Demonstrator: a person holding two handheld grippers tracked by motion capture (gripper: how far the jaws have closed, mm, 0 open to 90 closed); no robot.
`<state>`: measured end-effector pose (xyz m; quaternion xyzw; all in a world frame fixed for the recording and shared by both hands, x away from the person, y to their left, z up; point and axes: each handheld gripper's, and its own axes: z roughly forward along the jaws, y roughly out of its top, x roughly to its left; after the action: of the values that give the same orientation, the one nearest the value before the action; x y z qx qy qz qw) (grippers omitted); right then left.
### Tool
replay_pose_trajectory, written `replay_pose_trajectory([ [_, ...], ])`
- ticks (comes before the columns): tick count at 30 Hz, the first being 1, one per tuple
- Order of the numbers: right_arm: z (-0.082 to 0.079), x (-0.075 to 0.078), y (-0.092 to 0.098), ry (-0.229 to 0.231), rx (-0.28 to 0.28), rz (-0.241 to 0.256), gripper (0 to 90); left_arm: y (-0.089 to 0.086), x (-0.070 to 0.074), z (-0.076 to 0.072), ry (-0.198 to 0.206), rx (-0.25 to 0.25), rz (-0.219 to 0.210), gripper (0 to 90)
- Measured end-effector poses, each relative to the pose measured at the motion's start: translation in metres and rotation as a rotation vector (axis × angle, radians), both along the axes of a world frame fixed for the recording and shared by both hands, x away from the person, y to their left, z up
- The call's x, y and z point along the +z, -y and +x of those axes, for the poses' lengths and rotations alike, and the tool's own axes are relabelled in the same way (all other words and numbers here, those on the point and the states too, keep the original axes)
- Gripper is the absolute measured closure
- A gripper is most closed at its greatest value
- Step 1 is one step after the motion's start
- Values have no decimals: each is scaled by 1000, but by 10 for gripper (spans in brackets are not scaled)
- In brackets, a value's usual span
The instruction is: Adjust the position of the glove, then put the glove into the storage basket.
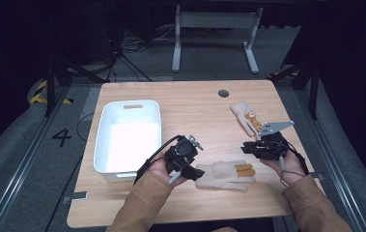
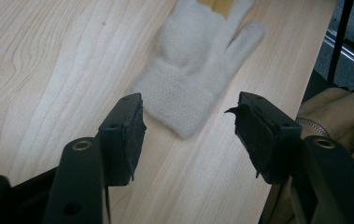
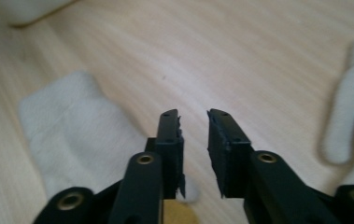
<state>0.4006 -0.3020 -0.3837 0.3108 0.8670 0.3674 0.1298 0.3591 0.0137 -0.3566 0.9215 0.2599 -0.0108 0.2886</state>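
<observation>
- Left gripper point(image 1: 196, 172) sits near the table's front edge, about mid-width, jaws spread wide and empty.
- Its own view: jaw tips flank the cuff of the near glove point(image 2: 198, 65) without touching; cuff edge lies between and just ahead of them.
- Near glove point(image 1: 225, 174) is cream with a tan patch on the finger side, lying flat on the table point(image 1: 190, 101) close to the front edge, cuff toward the left gripper, fingers toward the right one.
- Right gripper point(image 1: 246, 147) hovers near the front right corner, just beside that glove's finger end. Jaws narrow, a slim gap between them, nothing held.
- Right gripper view: same glove point(image 3: 72, 135) sits left of and under the jaws; contact can't be told.
- Second glove point(image 1: 246, 117) lies toward the right edge, farther back, well apart from the first; partly hidden by the right gripper's grey plate.
- White bin point(image 1: 104, 140) stands on the left half of the table, near the left edge, inside looks bare.
</observation>
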Motion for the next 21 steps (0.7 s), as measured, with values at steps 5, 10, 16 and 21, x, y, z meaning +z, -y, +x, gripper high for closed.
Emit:
replay_pose_trajectory([
  [5,-2,11,14,75,-106,99,619,0,1,0,1,0,-2,427],
  [10,1,13,24,103,-194,97,603,-2,0,0,3,10,-7,427],
  [16,9,17,33,107,-253,90,585,-7,1,-3,4,29,-8,426],
  [21,20,19,42,103,-289,78,573,-15,0,-7,8,59,-9,426],
])
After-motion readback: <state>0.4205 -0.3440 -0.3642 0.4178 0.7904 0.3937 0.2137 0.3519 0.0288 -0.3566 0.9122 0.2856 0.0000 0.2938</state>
